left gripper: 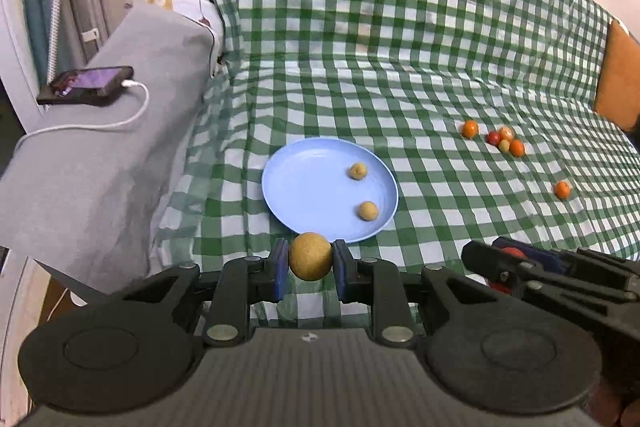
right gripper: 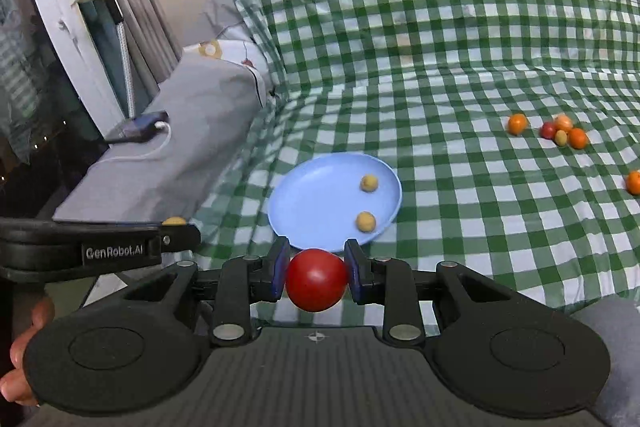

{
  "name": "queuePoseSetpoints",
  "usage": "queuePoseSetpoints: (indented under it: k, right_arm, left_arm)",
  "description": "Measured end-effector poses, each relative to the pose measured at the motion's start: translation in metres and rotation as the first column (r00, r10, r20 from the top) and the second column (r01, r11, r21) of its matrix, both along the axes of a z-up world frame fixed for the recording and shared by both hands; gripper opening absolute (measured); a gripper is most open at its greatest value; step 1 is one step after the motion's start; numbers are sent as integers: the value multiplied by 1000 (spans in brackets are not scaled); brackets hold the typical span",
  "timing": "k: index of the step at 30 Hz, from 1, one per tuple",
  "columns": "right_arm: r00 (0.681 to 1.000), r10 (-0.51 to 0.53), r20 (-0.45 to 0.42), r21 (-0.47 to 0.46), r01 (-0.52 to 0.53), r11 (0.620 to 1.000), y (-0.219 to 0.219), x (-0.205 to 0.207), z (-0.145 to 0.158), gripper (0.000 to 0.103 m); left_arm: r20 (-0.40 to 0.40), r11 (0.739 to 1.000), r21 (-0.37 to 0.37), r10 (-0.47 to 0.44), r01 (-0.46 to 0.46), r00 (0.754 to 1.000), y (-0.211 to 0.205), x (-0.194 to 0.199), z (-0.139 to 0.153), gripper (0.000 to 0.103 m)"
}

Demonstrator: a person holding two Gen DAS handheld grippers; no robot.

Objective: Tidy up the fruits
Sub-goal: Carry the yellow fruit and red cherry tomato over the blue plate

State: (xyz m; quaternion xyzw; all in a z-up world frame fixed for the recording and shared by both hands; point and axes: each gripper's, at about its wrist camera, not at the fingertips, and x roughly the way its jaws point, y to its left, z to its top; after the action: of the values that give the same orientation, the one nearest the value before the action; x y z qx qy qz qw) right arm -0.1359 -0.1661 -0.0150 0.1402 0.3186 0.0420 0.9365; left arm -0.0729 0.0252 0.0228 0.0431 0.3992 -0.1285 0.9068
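Observation:
A light blue plate lies on the green checked cloth and holds two small tan fruits. My left gripper is shut on a tan round fruit, just short of the plate's near rim. My right gripper is shut on a red fruit, also at the near rim. The right gripper shows at the right in the left wrist view. A cluster of orange, red and yellow-green fruits lies on the cloth to the right, with a lone orange one nearer.
A grey sofa arm on the left carries a phone on a white charging cable. The checked cloth covers the seat and backrest. An orange cushion stands at the far right. Curtains and a white frame are at the left.

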Motion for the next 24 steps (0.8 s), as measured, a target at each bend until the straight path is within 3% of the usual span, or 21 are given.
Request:
queuePoseSetpoints:
  k: [3, 9, 24]
  right_arm:
    - [1000, -2, 30, 2, 2, 1000, -2, -11, 7, 31]
    - [1000, -18, 5, -2, 18, 1000, -5, -21, 6, 31]
    - [999, -41, -10, -1, 41, 999, -5, -15, -1, 31]
  left_arm:
    - [16, 1000, -19, 7, -6, 1000, 2, -6, 5, 26]
    - [10, 1000, -26, -11, 12, 1000, -2, -12, 2, 26]
    - [-22, 999, -37, 15, -16, 1000, 5, -4, -8, 26]
